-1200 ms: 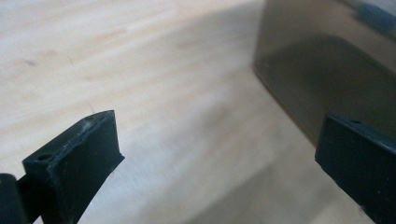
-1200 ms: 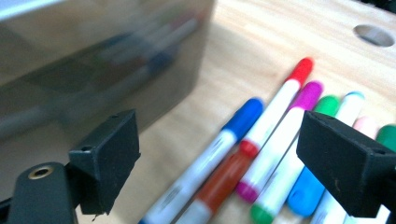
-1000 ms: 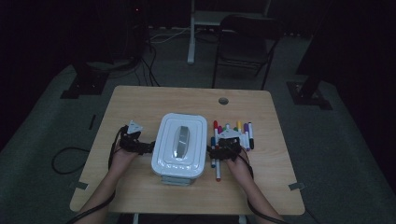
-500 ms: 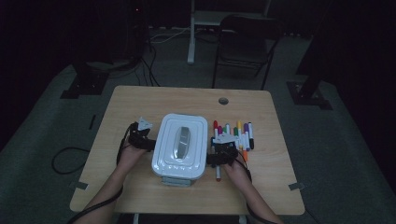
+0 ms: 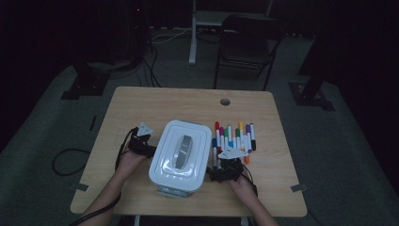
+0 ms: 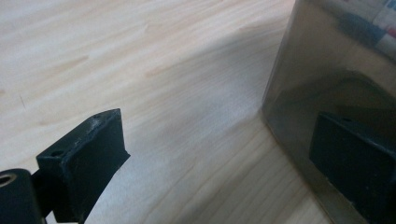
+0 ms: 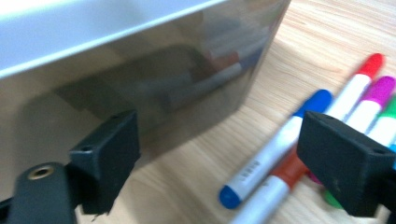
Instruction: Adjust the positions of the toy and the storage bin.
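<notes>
Box (image 5: 179, 157) sits between both grippers; left fingers (image 6: 84, 158) spread; right fingers (image 7: 107, 149) spread.

A light wooden table (image 5: 141, 108) stands on grey carpet (image 5: 42, 188) in a dim room. Beyond it stands a dark folding chair (image 5: 247, 47).

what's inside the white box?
Cannot tell: the white lid with its grey handle covers the box from above. Its translucent wall shows dim blurred shapes; whether contents or reflections is unclear.

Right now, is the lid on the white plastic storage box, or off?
On. The white plastic storage box has its lid with a grey handle sitting flat over the top in the high view.
</notes>
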Demonstrator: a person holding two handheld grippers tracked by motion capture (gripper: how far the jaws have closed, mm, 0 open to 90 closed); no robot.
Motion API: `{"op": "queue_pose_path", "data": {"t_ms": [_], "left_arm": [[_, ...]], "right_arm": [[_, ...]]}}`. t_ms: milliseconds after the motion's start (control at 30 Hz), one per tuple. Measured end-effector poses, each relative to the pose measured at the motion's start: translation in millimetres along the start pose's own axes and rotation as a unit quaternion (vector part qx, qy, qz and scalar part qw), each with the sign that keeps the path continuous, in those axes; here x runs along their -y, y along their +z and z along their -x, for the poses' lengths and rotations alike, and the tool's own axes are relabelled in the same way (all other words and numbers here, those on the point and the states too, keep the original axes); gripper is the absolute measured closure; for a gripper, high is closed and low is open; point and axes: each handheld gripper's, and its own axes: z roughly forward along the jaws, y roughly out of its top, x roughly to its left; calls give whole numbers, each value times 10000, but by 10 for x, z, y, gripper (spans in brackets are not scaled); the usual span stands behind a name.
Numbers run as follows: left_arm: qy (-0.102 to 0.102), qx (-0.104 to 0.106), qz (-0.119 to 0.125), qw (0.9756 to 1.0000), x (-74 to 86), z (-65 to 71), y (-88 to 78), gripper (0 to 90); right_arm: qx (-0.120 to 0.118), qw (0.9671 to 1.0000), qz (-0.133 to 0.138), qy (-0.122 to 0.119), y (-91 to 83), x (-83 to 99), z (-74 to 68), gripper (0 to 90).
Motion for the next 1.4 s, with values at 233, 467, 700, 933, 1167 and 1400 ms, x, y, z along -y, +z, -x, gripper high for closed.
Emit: {"op": "queue_pose_path", "data": {"t_ms": [233, 467, 700, 933, 1167, 1400], "left_arm": [[-163, 159, -107, 9997, 84, -43, -56, 17], [-209, 212, -283, 9992, 169, -52, -173, 17], [-280, 180, -248, 9991, 264, -86, -320, 16], [-315, 148, -192, 9992, 354, -124, -501, 3], [-351, 171, -34, 9992, 377, -144, -733, 4], [-231, 317, 188, 9991, 303, -97, -1010, 4]], "right_arm": [[156, 9996, 215, -87, -122, -3, 98, 124], [410, 9986, 281, 201, -304, 106, 326, 133], [631, 9972, 310, 261, -485, 205, 539, 132], [1250, 9915, 137, 324, -637, 373, 711, 124], [1725, 9832, 43, 591, -803, 627, 915, 117], [1790, 9799, -233, 851, -885, 840, 1062, 117]]}}
